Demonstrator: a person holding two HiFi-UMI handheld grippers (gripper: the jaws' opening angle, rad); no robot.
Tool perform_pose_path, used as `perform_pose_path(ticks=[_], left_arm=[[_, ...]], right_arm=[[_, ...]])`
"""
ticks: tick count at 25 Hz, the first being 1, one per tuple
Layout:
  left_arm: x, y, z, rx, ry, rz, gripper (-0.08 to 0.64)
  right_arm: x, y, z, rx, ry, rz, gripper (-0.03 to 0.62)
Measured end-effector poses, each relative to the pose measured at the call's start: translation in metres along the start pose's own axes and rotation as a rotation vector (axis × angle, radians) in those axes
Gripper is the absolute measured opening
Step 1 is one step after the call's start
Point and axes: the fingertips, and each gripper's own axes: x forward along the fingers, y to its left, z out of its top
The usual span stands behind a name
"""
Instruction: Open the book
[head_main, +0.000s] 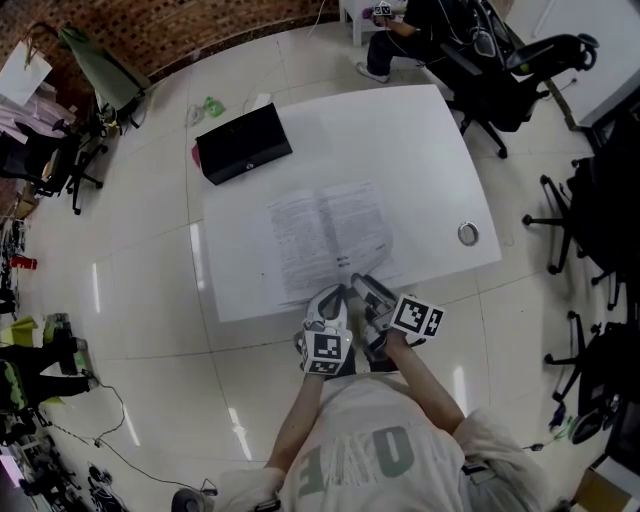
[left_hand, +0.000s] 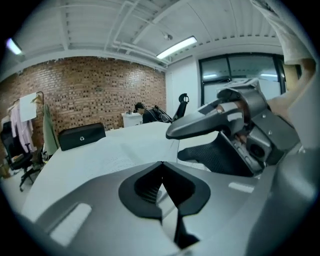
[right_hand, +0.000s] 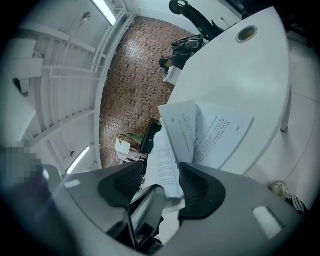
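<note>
White tabletop (head_main: 430, 140) is filling the middle of the head view, and the book (head_main: 325, 240) is lying open on it with printed pages facing up, close to the table edge nearest the person. In the right gripper view several leaves near the spine are arching up rather than lying flat.

Both hand-held tools are hovering side by side at the book's near edge. The left gripper (head_main: 334, 296) is pointing toward the pages with its jaws pressed together and nothing between them. The right gripper (head_main: 361, 284) is sitting just beside it, its jaws spread wide. In its own view the book's near edge is showing in the gap between the dark ribbed pads (right_hand: 196, 187), but the pads are not pressing on any page. Whether either tool is touching the paper cannot be told.

A black box (head_main: 243, 143) is resting at the table's far left corner, well apart from the book. A round metal grommet (head_main: 468, 234) is sitting in the tabletop near the right edge. Black office chairs (head_main: 500, 70) are standing beyond the table on the glossy tiled floor (head_main: 140, 270).
</note>
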Motion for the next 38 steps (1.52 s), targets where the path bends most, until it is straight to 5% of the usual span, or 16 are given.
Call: perform_pose_path(ticks=[3, 7, 12, 16, 24, 32, 38], left_arm=[[0.014, -0.010, -0.010, 0.083, 0.092, -0.043, 0.018], [0.023, -0.017, -0.013, 0.144, 0.169, -0.071, 0.149], [0.031, -0.017, -0.011, 0.223, 0.224, 0.007, 0.048], [0.036, -0.021, -0.008, 0.224, 0.254, -0.008, 0.055], [0.042, -0.018, -0.020, 0.373, 0.382, 0.001, 0.090], [0.047, -0.010, -0.016, 0.213, 0.355, 0.028, 0.029], [0.039, 0.005, -0.008, -0.082, 0.217, 0.054, 0.026]], right_arm=[[0.002, 0.000, 0.001, 0.005, 0.018, 0.015, 0.225], [0.005, 0.003, 0.002, 0.009, 0.036, 0.036, 0.224], [0.005, 0.000, 0.005, 0.015, 0.058, 0.052, 0.224], [0.005, 0.001, 0.006, 0.028, 0.085, 0.079, 0.225], [0.008, 0.010, 0.009, 0.051, 0.169, 0.188, 0.224], [0.012, 0.016, 0.015, 0.043, 0.208, 0.222, 0.227], [0.005, 0.030, 0.022, -0.053, 0.222, 0.252, 0.229]])
